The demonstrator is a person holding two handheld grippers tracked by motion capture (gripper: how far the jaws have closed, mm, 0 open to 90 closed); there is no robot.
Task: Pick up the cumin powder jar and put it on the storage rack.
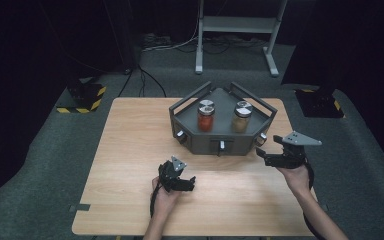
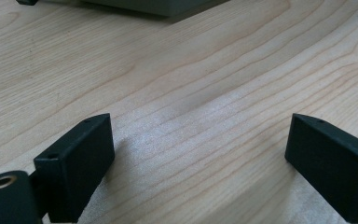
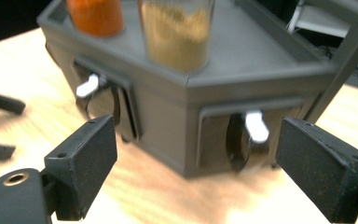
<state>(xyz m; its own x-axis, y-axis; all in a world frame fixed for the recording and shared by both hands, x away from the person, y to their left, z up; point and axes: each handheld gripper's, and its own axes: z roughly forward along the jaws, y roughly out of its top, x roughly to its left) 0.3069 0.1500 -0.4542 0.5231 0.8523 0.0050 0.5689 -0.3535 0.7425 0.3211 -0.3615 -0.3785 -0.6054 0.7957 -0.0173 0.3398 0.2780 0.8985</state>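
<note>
Nearest the person, the left tool (image 1: 179, 176) rests low over the bare table (image 1: 130, 150), short of the rack (image 1: 222, 142), its jaws apart with nothing between them but wood grain. It plays no part for now.

A little farther on, the right tool (image 1: 270, 156) hangs at the rack's right front corner, jaws apart and empty. In the right gripper view they frame the drawer knob (image 3: 247, 140) on the rack's right face, with its white lever (image 3: 257, 126) sitting just above the dark disc. A second knob (image 3: 93, 86) sits on the rack's front face, well off the line.

On top of the rack stand two jars: the red jar (image 1: 205, 116) on the left, the tan jar (image 1: 242, 117) on the right, both upright and capped, close to the front edge.

My guess is that the knob is the target. The risks as I see them: the jaws close off-centre and slip from the small lever; a hard pull drags the whole rack across the table, since nothing steadies it; and a jolt of that sort could topple the tan jar, which stands right above that corner. The blur suggests a fast approach, which would make a knock against the rack wall likelier.
</note>
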